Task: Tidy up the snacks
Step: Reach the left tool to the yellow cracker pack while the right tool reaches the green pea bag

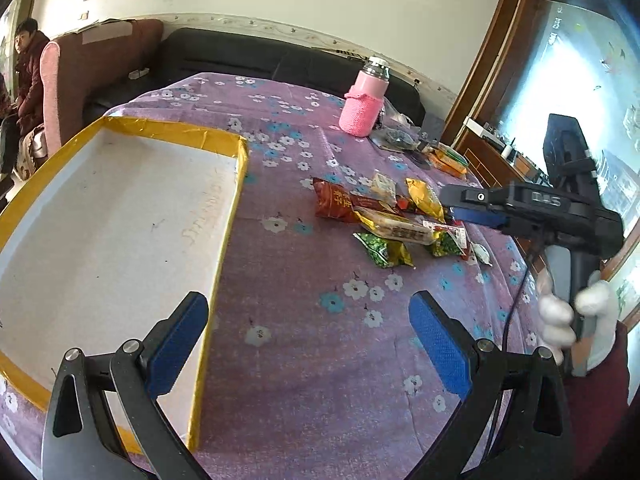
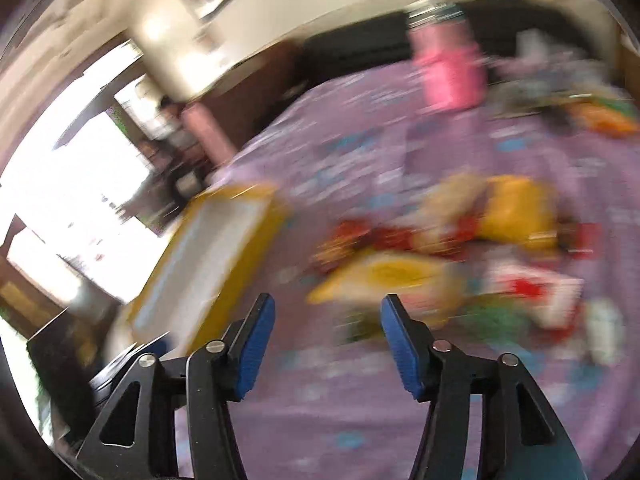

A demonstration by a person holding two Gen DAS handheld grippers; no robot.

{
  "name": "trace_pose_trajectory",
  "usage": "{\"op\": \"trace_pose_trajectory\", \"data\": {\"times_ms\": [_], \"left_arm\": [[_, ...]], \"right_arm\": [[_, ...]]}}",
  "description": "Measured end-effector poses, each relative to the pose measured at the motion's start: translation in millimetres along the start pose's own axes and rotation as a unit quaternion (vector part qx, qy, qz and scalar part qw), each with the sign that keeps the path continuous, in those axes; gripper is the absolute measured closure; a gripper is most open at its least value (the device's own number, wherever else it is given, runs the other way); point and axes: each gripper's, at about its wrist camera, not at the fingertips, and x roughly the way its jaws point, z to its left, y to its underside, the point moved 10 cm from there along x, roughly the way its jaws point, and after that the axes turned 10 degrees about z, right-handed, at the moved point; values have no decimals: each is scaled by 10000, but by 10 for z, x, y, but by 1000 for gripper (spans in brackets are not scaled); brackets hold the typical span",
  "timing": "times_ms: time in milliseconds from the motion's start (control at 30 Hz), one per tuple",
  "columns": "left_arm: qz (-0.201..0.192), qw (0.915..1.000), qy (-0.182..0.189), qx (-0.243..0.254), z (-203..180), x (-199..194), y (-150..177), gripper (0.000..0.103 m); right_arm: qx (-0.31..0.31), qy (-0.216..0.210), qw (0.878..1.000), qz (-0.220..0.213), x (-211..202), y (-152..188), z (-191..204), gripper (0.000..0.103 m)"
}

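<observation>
A pile of snack packets lies on the purple flowered tablecloth: a red packet (image 1: 336, 202), a gold one (image 1: 424, 196), a green one (image 1: 380, 248) and a long clear-wrapped bar (image 1: 396, 228). A shallow white box with a yellow rim (image 1: 236, 184) sits left of them, empty as far as I can see. My left gripper (image 1: 308, 298) is open over the cloth beside the box's right wall, holding nothing. My right gripper (image 1: 452, 206) hovers at the pile's right end. In the blurred right wrist view the right gripper (image 2: 328, 302) is open and empty, with the snack pile (image 2: 400, 276) just ahead and the box (image 2: 276, 204) to the left.
A pink bottle in a knitted sleeve (image 1: 364, 100) stands at the back of the table, with orange packs (image 1: 450, 160) and dark clutter beside it. A white-gloved hand (image 1: 556, 320) grips the right tool. A dark sofa runs behind, and a person (image 1: 28, 72) sits at far left.
</observation>
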Motion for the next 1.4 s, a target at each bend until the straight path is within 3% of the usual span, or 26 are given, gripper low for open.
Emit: {"op": "trace_pose_trajectory", "data": {"times_ms": [67, 300, 467, 567, 733, 800, 900, 967, 1033, 1200, 1400], "left_arm": [[22, 10000, 19, 7, -27, 5, 11, 2], [73, 10000, 46, 26, -124, -20, 34, 2], [14, 10000, -18, -3, -60, -81, 18, 2], [48, 9999, 4, -101, -7, -52, 25, 2], [84, 9999, 74, -66, -45, -28, 54, 2], [64, 10000, 55, -11, -57, -47, 57, 2], [54, 10000, 54, -19, -49, -60, 57, 2], [71, 9999, 55, -63, -35, -47, 61, 2], [114, 9998, 111, -109, -46, -23, 73, 2], [83, 9999, 118, -51, -105, -54, 76, 2], [-6, 9999, -13, -142, 24, -149, 56, 2]], "right_arm": [[321, 307, 9990, 10, 10, -13, -273, 42], [1146, -228, 9922, 426, 548, -252, -520, 42], [1487, 66, 9862, 718, 842, -260, -562, 41], [1164, -48, 9903, 762, 843, -247, -362, 42], [-267, -47, 9967, 771, 810, -62, 290, 45], [-859, -694, 9888, 1001, 786, 119, 657, 47], [-1119, -1405, 9788, 983, 621, 226, 888, 46], [-855, -1233, 9860, 725, 534, 115, 738, 45], [-507, -598, 9959, 451, 543, -47, 457, 40], [-102, 61, 9991, 402, 853, -258, 218, 40], [273, -12, 9962, 828, 1356, -296, 176, 40]]}}
